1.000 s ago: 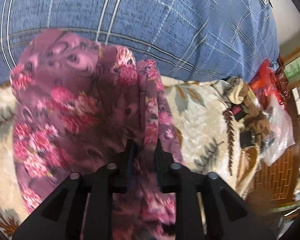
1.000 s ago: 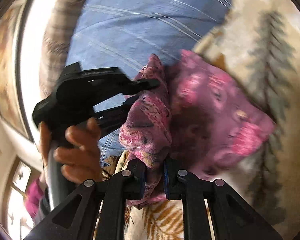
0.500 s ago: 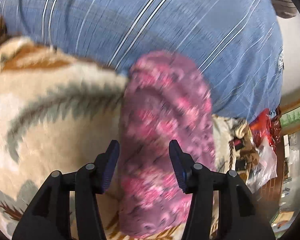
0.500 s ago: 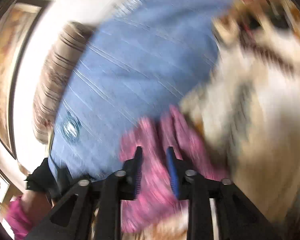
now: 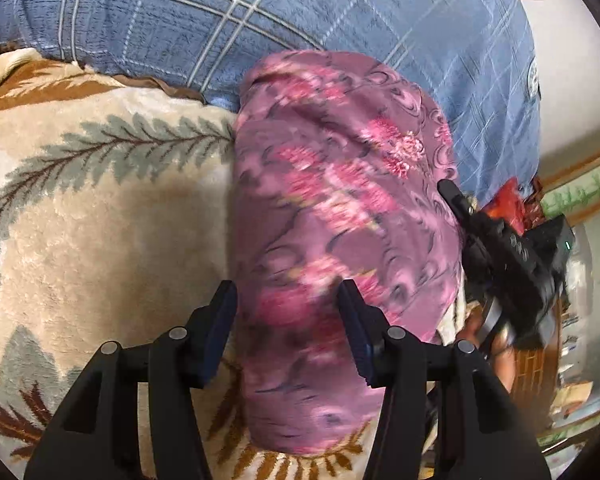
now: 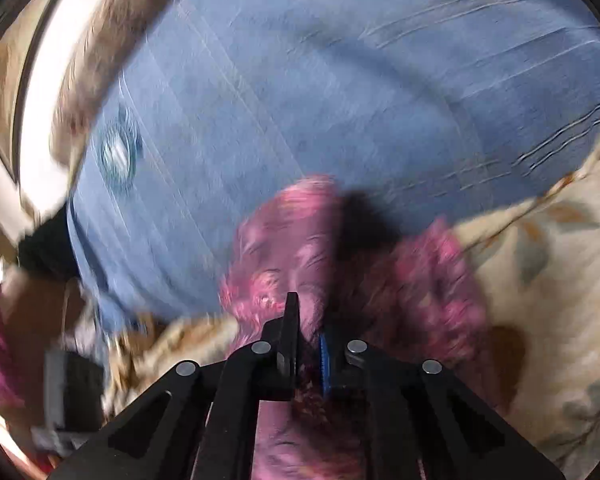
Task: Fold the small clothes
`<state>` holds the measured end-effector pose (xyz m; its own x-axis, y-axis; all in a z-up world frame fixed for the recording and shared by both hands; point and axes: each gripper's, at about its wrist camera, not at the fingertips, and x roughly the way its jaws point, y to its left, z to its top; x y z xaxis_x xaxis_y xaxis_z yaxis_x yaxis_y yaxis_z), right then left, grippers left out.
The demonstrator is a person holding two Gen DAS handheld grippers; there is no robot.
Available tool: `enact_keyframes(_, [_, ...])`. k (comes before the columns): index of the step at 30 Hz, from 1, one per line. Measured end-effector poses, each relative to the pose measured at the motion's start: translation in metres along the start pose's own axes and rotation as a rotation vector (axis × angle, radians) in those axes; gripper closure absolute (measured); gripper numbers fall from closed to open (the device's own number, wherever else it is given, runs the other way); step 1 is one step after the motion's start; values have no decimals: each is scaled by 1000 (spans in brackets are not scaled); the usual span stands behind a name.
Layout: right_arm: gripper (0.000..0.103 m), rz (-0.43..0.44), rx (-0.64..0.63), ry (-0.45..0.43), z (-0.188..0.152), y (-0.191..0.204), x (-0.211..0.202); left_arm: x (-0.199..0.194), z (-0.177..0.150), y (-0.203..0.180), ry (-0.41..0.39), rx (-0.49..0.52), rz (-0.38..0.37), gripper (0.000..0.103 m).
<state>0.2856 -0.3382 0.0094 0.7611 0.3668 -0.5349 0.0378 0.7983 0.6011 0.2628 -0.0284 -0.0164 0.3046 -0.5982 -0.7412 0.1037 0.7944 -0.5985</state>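
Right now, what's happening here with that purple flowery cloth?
A person holding two grippers is folding a purple floral garment on a cream leaf-patterned blanket, next to a blue plaid cover. The left gripper is open above the folded garment, with its fingers either side and not pinching it. The right gripper is shut on a fold of the garment at its far edge.

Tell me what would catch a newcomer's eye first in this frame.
The folded purple cloth with pink flowers lies as a long bundle across the cream fleece blanket with leaf patterns, its far end against the blue checked quilt. The left gripper stands open over its near end; the right gripper is shut on the cloth.
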Motion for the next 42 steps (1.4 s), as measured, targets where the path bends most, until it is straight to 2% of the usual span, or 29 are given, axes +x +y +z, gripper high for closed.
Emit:
enact_keyframes(2, [99, -79, 68, 56, -1, -28, 13, 12, -3, -4, 26, 18, 28, 53])
enact_keyframes(4, [103, -212, 71, 135, -8, -48, 25, 19, -7, -7, 42, 29, 52, 53])
enact_keyframes(5, [103, -221, 70, 133, -9, -53, 18, 16, -8, -6, 39, 31, 45, 53])
enact_keyframes(6, [102, -147, 95, 105, -9, -57, 4, 9, -10, -6, 34, 40, 32, 53])
enact_keyframes(7, [95, -76, 112, 86, -10, -58, -8, 5, -11, -6, 30, 45, 25, 53])
enact_keyframes(8, [95, 3, 118, 65, -13, -58, -28, -1, -14, -4, 24, 50, 13, 53])
enact_keyframes(9, [92, 32, 112, 63, -17, -57, -37, -6, -17, -3, 19, 57, 2, 52])
enact_keyframes(12, [61, 90, 65, 95, -41, -49, -60, -15, -30, -7, 0, 80, 3, 51])
enact_keyframes(14, [59, 114, 43, 166, -63, -45, -54, -8, -36, -15, -1, 97, 21, 51])
enact_keyframes(16, [62, 64, -8, 223, -78, -46, -48, -3, -41, -22, 5, 116, 62, 51])
enact_keyframes(17, [69, 34, -60, 230, -84, -40, -47, -3, -43, -22, 8, 114, 72, 51])
enact_keyframes(18, [98, 22, -116, 231, -85, -31, -47, -7, -44, -21, 12, 105, 65, 51])
enact_keyframes(20, [97, 31, -170, 177, -83, -18, -61, -9, -44, -27, 8, 82, 40, 51])
enact_keyframes(22, [98, 59, -155, 64, -68, -17, -89, -18, -44, -27, -16, 64, 17, 51])
enact_keyframes(24, [98, 52, -125, 15, -59, -24, -101, -19, -43, -25, -24, 46, 19, 48])
enact_keyframes(26, [98, -22, -119, 25, -58, -35, -95, -7, -45, -25, 0, 49, 56, 48])
enact_keyframes(29, [98, -104, -68, 121, -68, -61, -66, 14, -53, -27, 50, 93, 150, 48])
enact_keyframes(31, [98, -104, -59, 140, -78, -67, -62, 13, -60, -37, 18, 178, 194, 48])
enact_keyframes(32, [96, -100, -55, 138, -76, -65, -64, 11, -61, -40, 28, 205, 194, 48])
enact_keyframes(33, [88, -82, -42, 146, -72, -62, -66, 8, -60, -40, 33, 204, 171, 49])
enact_keyframes(34, [87, -73, -22, 144, -67, -60, -70, 3, -58, -38, 32, 193, 141, 49])
enact_keyframes(36, [85, -17, 10, 81, -51, -58, -83, -11, -47, -32, -5, 154, 77, 49])
enact_keyframes(39, [56, 1, 16, 51, -33, -52, -81, -18, -21, -29, -63, 109, 80, 49])
enact_keyframes(42, [55, -12, 3, 81, -16, -43, -56, -5, 6, -34, -50, 73, 76, 49])
